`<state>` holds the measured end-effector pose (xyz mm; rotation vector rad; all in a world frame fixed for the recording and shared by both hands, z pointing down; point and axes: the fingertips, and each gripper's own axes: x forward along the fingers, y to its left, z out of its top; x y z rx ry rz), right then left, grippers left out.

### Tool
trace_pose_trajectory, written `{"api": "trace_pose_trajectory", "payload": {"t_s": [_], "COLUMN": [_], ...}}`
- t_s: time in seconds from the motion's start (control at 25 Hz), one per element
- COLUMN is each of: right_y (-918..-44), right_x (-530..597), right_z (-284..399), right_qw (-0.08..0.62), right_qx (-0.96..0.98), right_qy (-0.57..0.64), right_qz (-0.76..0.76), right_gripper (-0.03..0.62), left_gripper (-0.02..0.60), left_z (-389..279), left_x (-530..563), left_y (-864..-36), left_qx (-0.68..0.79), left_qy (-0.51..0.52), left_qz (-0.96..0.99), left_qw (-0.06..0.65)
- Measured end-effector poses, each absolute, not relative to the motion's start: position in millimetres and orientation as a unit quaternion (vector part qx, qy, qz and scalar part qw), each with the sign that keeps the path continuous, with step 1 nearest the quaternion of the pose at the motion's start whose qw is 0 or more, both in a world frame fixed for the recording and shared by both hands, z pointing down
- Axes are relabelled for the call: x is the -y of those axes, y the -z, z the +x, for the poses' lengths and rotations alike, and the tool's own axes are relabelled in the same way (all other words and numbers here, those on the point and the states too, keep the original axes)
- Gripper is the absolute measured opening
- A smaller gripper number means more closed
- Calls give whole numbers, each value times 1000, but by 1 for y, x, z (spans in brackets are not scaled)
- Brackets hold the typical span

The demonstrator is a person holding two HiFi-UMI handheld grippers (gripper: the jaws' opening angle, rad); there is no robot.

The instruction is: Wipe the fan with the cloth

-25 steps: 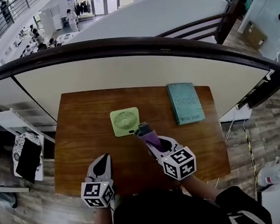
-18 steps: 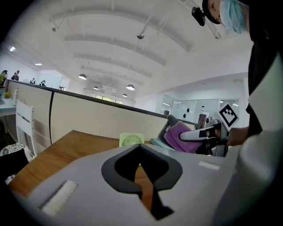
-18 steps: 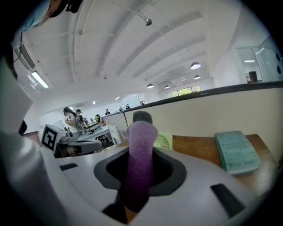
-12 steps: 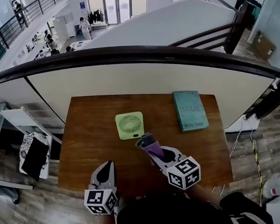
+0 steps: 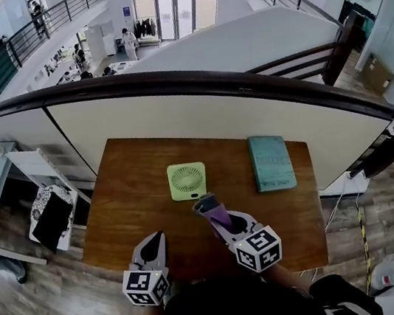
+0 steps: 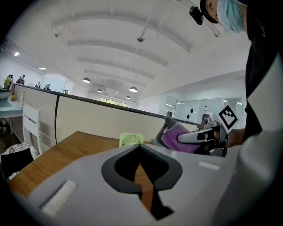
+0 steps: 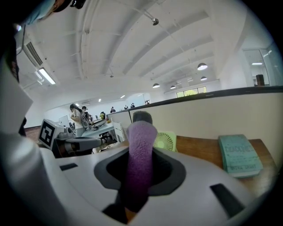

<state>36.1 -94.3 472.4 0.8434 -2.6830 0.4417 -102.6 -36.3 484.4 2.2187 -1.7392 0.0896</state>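
Note:
A small light-green square fan (image 5: 187,181) stands on the brown wooden table (image 5: 126,180), also seen as the fan (image 6: 131,140) and the fan (image 7: 165,141). My right gripper (image 5: 209,206) is shut on a purple cloth (image 5: 218,214) with a grey fold at its tip, held just in front of the fan's near right corner. The cloth (image 7: 139,152) stands upright between the jaws. My left gripper (image 5: 152,246) is shut with nothing in it, near the table's front edge, left of the fan. The cloth (image 6: 179,137) shows to its right.
A teal book (image 5: 272,161) lies on the table to the right of the fan, and the book (image 7: 239,155) shows in the right gripper view. A curved dark railing (image 5: 191,79) with a pale panel runs behind the table. A white chair (image 5: 43,201) stands at left.
The view has shifted a little, so table and fan sit lower in the picture. Both grippers keep their places relative to the fan, and the cloth stays held.

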Motion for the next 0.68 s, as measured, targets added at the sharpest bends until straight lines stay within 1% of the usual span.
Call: {"api": "trace_pose_trajectory", "payload": {"t_s": [0.68], "right_y": [-470], "right_x": [94], "right_z": [29], "right_qw": [146], "right_qx": [933], "right_qy": [-151], "right_qz": [291], "right_gripper": [98], "left_gripper": [9], "left_z": [-109], "left_x": [35], "left_y": [-478], "left_qx": [614], "left_qy": [-29], "left_qz": [773], "left_qw": [154]}}
